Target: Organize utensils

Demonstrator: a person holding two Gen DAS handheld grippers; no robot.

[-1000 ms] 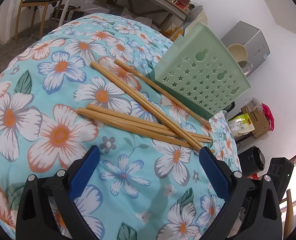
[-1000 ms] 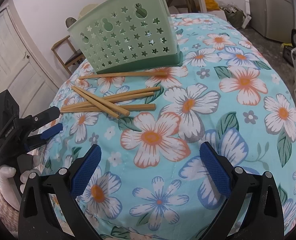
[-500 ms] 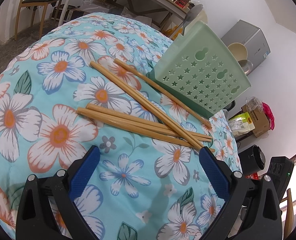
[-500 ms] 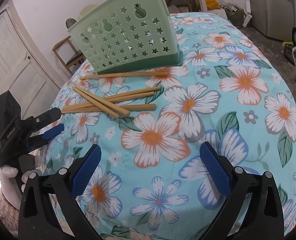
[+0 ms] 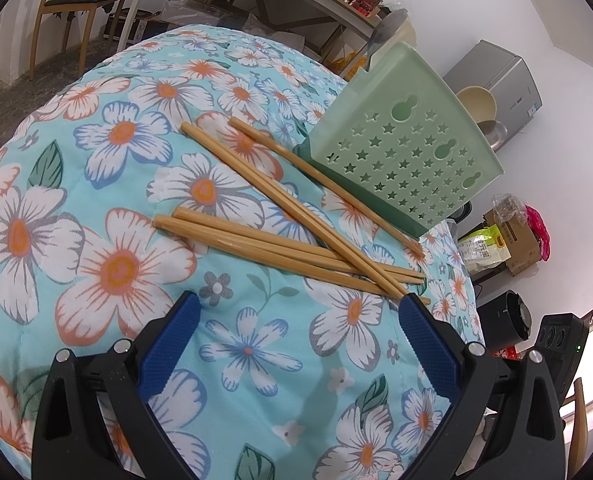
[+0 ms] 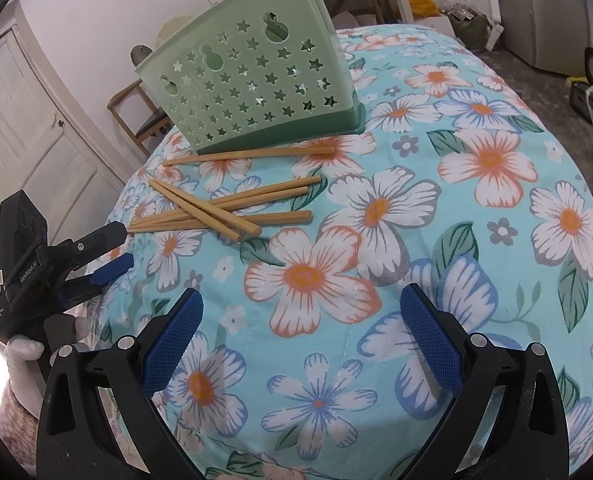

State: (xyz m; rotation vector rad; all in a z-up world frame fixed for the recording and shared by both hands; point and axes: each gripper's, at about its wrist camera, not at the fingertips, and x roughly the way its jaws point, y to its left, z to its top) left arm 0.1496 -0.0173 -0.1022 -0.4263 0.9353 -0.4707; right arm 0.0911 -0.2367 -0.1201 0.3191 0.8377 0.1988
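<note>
Reaching into the pile looks like the risky part: the wooden chopsticks [image 5: 292, 240] lie crossed on the flower-printed quilted cloth [image 5: 108, 264] covering the desk, several overlapping near their thin ends, so a pinch on one could drag or flick its neighbours toward the near edge of the desk. The left gripper [image 5: 296, 312] hovers just short of those tips with its jaws spread wide and nothing between them; the right gripper [image 6: 300, 312] hangs farther back, jaws equally spread and empty. One single chopstick [image 6: 248, 154] rests against the foot of the pale green star-perforated plastic utensil holder [image 6: 248, 84], which stands beyond the pile. Soft padding may let a stick sink and slip the pads.
</note>
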